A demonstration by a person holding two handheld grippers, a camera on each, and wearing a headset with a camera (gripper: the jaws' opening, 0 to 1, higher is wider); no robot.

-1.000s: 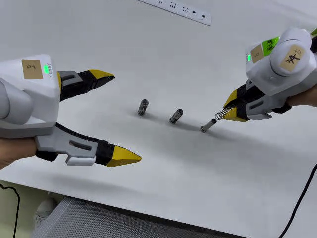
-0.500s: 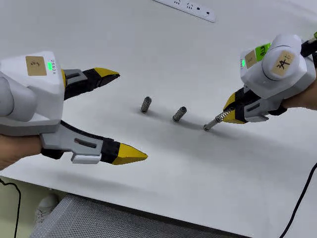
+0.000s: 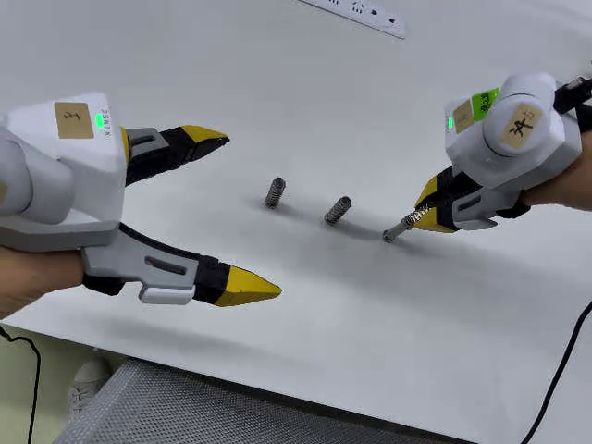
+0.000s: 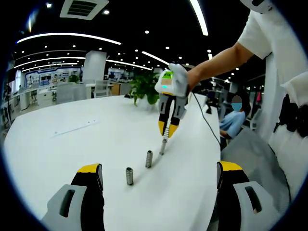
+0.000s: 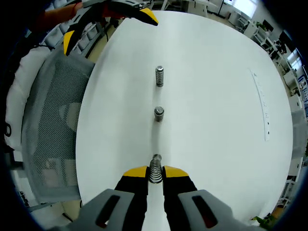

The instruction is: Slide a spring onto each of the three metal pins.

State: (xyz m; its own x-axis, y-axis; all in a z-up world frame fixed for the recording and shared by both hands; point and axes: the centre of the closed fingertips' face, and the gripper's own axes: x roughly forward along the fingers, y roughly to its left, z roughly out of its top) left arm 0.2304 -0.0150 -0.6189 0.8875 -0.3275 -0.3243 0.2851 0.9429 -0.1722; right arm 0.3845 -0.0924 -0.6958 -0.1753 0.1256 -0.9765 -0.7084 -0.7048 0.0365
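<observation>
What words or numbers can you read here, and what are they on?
Nothing reads clearly.
On the left gripper, tan sticker: handwritten mark, too blurred.
Beside it, small print: too small.
On the right gripper, round tan sticker and green label: blurred.

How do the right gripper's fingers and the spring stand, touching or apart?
Touching. The right gripper view shows the spring pinched between the two yellow fingers of the right gripper, with no gap on either side.

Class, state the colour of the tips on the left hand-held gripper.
Yellow tips on the left hand-held gripper, clearest in the head view.
</observation>
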